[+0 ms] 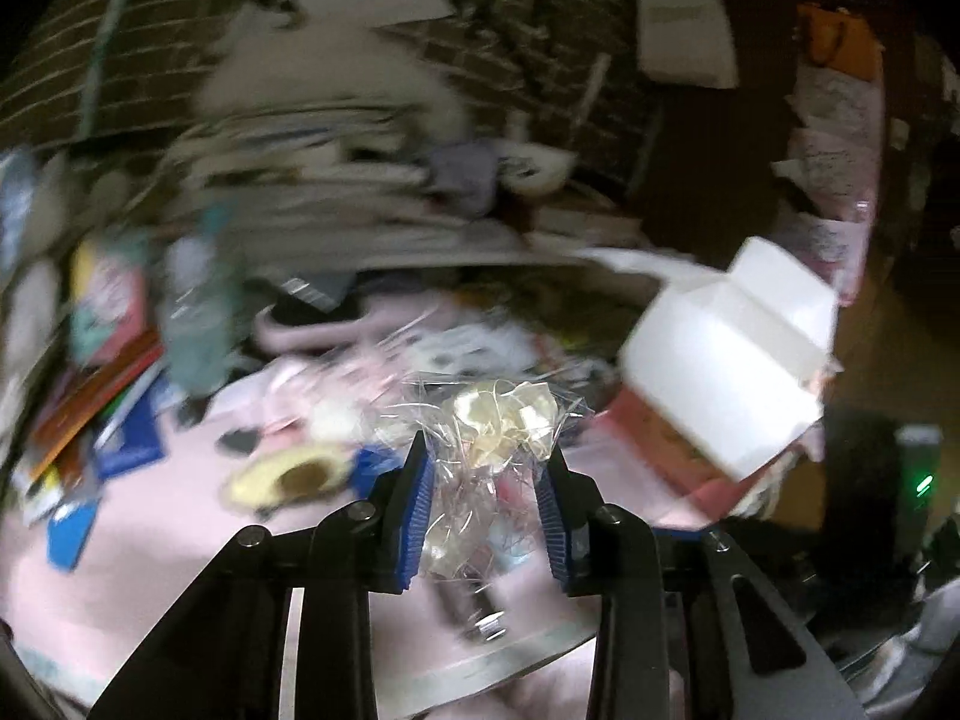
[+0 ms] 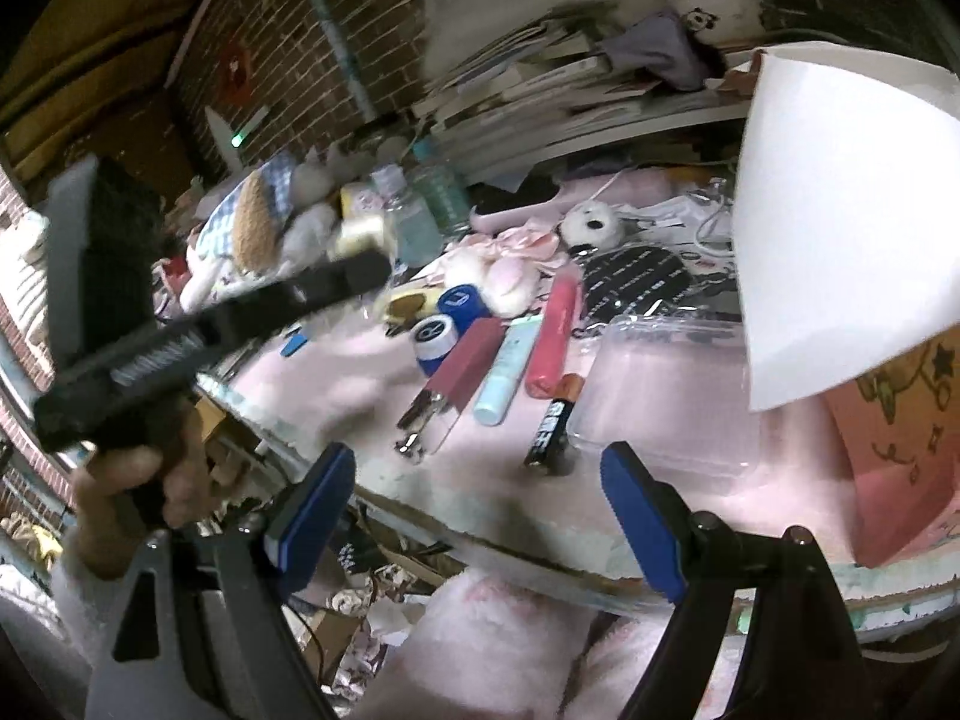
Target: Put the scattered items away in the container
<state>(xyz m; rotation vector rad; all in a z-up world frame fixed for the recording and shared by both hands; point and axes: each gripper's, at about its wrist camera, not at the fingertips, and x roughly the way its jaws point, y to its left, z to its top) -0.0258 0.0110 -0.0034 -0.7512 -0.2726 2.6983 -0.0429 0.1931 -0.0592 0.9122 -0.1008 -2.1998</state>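
In the left wrist view, my left gripper (image 1: pixel 486 471) is shut on a crinkled clear cellophane packet (image 1: pixel 498 420) with pale yellow contents, held above the pink table (image 1: pixel 150 570). An open white box (image 1: pixel 726 360) stands to its right on a pink carton (image 1: pixel 654 426). My right gripper (image 2: pixel 477 462) hangs open over the table's front edge with nothing between its fingers. Past it lie a battery (image 2: pixel 549 426), a red tube (image 2: pixel 555 330), a light blue tube (image 2: pixel 510 372), a maroon case (image 2: pixel 462 372) and two blue tape rolls (image 2: pixel 438 336). The white box (image 2: pixel 840 228) fills the right side.
A clear plastic case (image 2: pixel 660 390) lies beside the battery. Bottles (image 2: pixel 414 222), plush toys (image 2: pixel 588 222) and a stack of books (image 2: pixel 540 78) crowd the back against a brick wall. A hand (image 2: pixel 126 474) holds the left gripper at the left. The left view is motion-blurred.
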